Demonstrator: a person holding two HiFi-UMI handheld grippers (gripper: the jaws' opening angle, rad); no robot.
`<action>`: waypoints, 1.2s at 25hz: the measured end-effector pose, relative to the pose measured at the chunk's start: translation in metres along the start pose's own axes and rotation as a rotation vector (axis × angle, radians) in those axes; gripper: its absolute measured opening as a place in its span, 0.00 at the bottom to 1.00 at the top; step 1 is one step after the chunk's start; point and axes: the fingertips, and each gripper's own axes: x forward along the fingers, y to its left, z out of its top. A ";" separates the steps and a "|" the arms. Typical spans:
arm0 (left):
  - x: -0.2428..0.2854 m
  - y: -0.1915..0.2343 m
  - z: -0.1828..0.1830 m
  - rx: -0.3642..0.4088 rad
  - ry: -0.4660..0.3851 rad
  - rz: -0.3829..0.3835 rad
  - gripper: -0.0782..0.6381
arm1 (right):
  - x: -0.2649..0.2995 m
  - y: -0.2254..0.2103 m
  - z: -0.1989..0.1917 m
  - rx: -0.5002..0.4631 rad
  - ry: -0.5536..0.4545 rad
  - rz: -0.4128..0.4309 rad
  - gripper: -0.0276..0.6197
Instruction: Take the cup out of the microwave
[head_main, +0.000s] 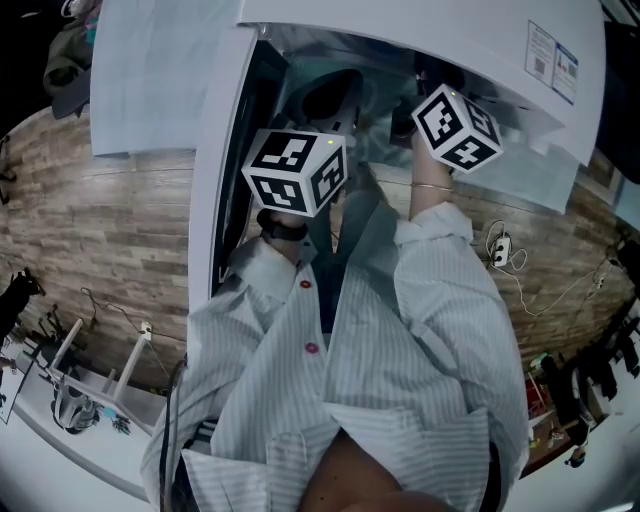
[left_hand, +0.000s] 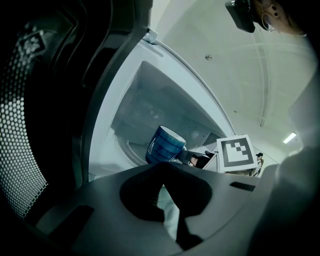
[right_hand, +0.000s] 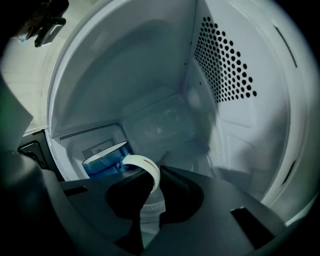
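Note:
The blue cup (left_hand: 165, 145) stands tilted inside the white microwave cavity (left_hand: 150, 100), its white inside and rim showing in the right gripper view (right_hand: 105, 161). Its white handle (right_hand: 147, 170) runs between the jaws of my right gripper (right_hand: 152, 177), which are shut on it. The left gripper view shows the same grip from the side: the right gripper (left_hand: 192, 159) meets the cup's handle side. My left gripper (left_hand: 161, 172) hovers at the cavity mouth beside the open door (left_hand: 30, 125), its jaws together and nothing seen between them. From the head view only both marker cubes (head_main: 295, 170) (head_main: 455, 128) show.
The open door (head_main: 215, 150) stands close on the left of my left gripper. A vent-hole panel (right_hand: 225, 65) lines the cavity's right wall and a glass turntable (right_hand: 165, 120) lies on its floor. Below are wood flooring, a cable with a plug strip (head_main: 505, 250) and a white rack (head_main: 90, 370).

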 end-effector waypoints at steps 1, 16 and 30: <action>-0.001 0.000 0.000 0.001 0.000 -0.003 0.12 | -0.002 0.000 0.000 0.005 -0.005 -0.005 0.14; -0.006 -0.014 -0.002 0.022 -0.005 -0.021 0.12 | -0.032 -0.021 -0.012 0.171 -0.030 -0.061 0.13; -0.025 -0.025 0.005 0.022 -0.051 0.031 0.12 | -0.074 -0.015 -0.013 0.159 -0.005 0.004 0.13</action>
